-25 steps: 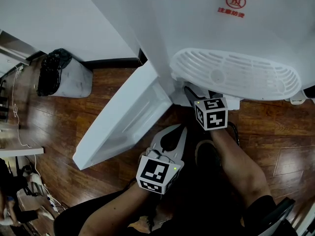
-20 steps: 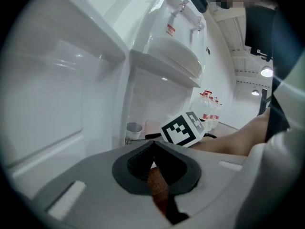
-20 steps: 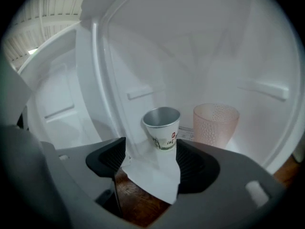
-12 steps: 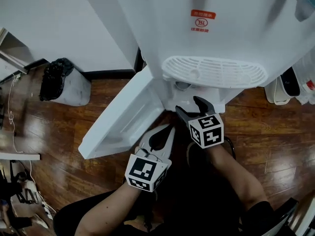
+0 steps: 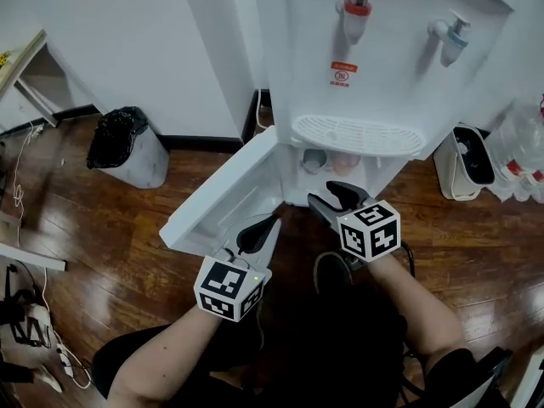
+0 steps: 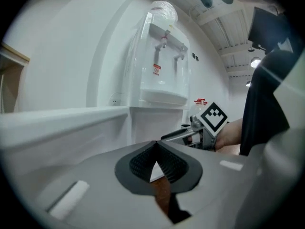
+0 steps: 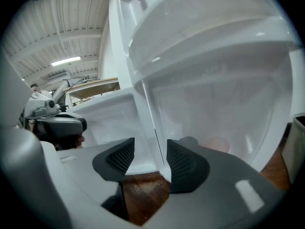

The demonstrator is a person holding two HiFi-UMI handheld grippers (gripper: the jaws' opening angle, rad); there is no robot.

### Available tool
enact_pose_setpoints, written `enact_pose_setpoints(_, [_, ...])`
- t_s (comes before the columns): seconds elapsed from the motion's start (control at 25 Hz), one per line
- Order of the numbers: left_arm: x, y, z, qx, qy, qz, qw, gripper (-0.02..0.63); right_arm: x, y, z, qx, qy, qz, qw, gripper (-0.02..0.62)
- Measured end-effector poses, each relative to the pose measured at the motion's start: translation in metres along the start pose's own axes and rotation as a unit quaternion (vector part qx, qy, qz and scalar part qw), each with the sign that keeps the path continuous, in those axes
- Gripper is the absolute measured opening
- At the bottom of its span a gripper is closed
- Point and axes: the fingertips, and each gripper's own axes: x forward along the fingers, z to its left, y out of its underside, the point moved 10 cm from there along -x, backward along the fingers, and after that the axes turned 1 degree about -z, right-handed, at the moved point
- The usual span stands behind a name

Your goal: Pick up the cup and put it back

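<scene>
The left gripper (image 5: 265, 226) is pressing its jaws together empty, while the right gripper (image 5: 326, 194), its empty jaws just closing partway but standing apart, is facing what looks like the cup (image 5: 316, 160) ahead inside the dispenser (image 5: 382, 83).

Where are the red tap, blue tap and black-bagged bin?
Red-capped white tap (image 5: 357, 8): head view, its red part.
Blue-capped white tap (image 5: 456, 32): head view, its blue part.
Grey bin with black bag (image 5: 115, 134): head view, the bag.
</scene>
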Motion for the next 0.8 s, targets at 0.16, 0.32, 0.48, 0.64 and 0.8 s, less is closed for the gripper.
enact_pose_setpoints(0.16, [-0.014, -0.034, 0.002, 0.022, 0.033, 0.006, 0.9992, 0.009, -0.026, -0.033, 0.017, -0.027, -0.040, -0.003, 0.999, 0.192])
enact_pose_setpoints(0.32, [-0.033, -0.062, 0.004, 0.037, 0.031, 0.001, 0.9988, 0.009, -0.050, -0.059, 0.032, -0.052, -0.061, -0.004, 0.997, 0.172])
enact_pose_setpoints(0.48, [-0.048, -0.099, 0.005, 0.072, 0.020, -0.016, 0.9971, 0.017, -0.074, -0.092, 0.042, -0.084, -0.073, -0.013, 0.994, 0.152])
enact_pose_setpoints(0.64, [-0.067, -0.130, 0.001, 0.075, 0.034, -0.027, 0.9963, 0.017, -0.094, -0.124, 0.055, -0.097, -0.097, -0.021, 0.990, 0.141])
enact_pose_setpoints(0.8, [-0.081, -0.153, -0.001, 0.069, 0.057, -0.033, 0.9954, 0.023, -0.111, -0.154, 0.069, -0.100, -0.129, -0.024, 0.986, 0.141])
